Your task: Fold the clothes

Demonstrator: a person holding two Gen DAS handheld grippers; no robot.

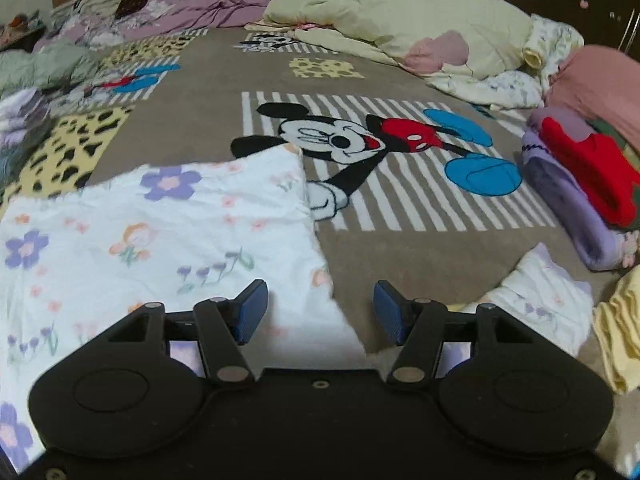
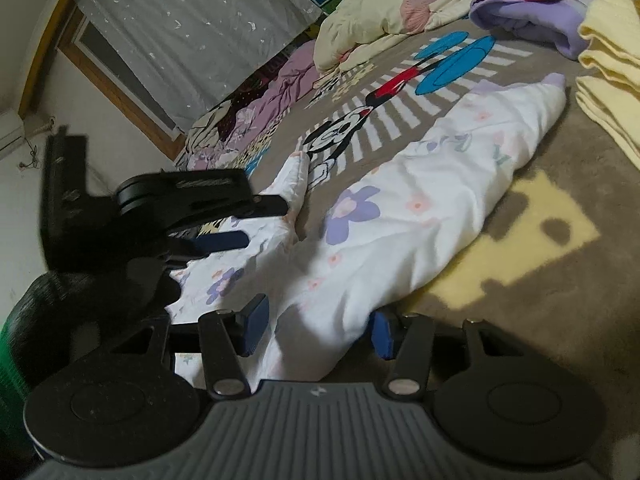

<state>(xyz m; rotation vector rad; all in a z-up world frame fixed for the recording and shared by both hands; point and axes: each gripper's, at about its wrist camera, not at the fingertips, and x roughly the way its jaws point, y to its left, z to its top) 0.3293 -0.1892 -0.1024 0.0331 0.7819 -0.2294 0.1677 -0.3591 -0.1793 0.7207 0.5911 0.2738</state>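
- Left gripper (image 1: 320,312) — jaws released and standing apart; the edge of the white floral garment (image 1: 152,232) lies under the left blue pad (image 1: 250,312), bare blanket under the right one, and nothing is pinched between them
- White floral garment — spread on the bed over the grey cartoon-mouse blanket (image 1: 400,248); in the left wrist view its upper corner touches the printed mouse's ear, and a second part of it lies apart, lower right
- Right gripper (image 2: 318,330) — jaws closing around a bunched end of the garment (image 2: 400,216), which passes between the blue pads; whether the pads already press on the cloth cannot be told
- In the right wrist view the left gripper (image 2: 224,240) hangs over the garment's other leg, at the left of the picture and blurred
- Folded stack (image 1: 580,184) — purple and red pieces, on the blanket's right side, well apart from the garment
- Yellow folded cloth (image 2: 612,80) — just beside the garment's far end
- Cream quilt (image 1: 400,16) — bunched at the far edge of the bed
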